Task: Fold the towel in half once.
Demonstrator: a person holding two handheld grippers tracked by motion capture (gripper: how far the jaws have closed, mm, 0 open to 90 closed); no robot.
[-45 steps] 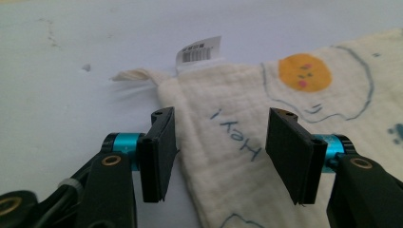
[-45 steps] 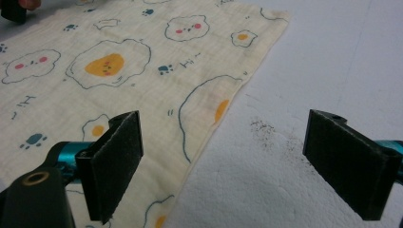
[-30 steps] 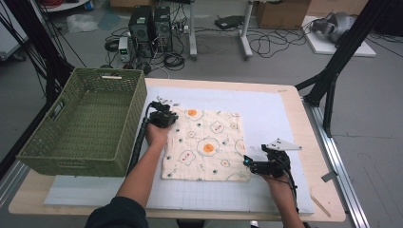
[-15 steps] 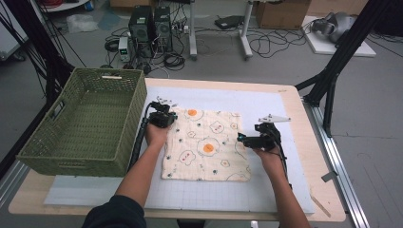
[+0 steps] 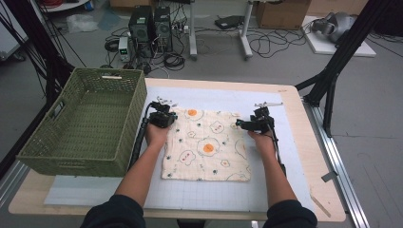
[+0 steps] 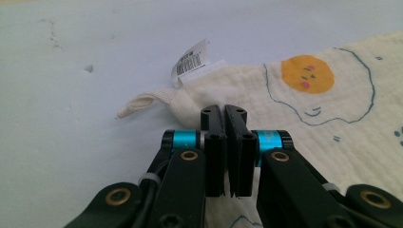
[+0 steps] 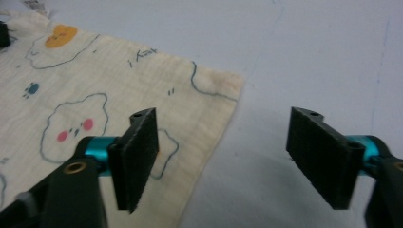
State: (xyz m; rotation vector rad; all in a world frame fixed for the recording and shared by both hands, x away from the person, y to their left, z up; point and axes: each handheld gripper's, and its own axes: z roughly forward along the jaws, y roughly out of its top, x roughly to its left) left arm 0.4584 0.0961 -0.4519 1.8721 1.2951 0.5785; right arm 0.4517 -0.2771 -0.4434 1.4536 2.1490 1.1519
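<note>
With my left claw (image 6: 225, 124) clamped on the cloth (image 5: 206, 145) spread mid-tabletop (image 5: 304, 166), and my right claw (image 7: 228, 156), just been closing, straddling its far right corner ungripped, a shallow bite risks slippage.

Left gripper (image 6: 224, 111) fingers together; right gripper (image 7: 228, 142) fingers apart, narrowing.

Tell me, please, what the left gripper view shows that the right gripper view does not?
Left gripper view: the left gripper shut on the cloth's corner, beside a white tag and hanging loop. Right gripper view: the right gripper, jaws just closing but apart, one above the cloth's edge, one above the mat, nothing pinched. Both: the cream egg-print cloth on the pale mat.
</note>
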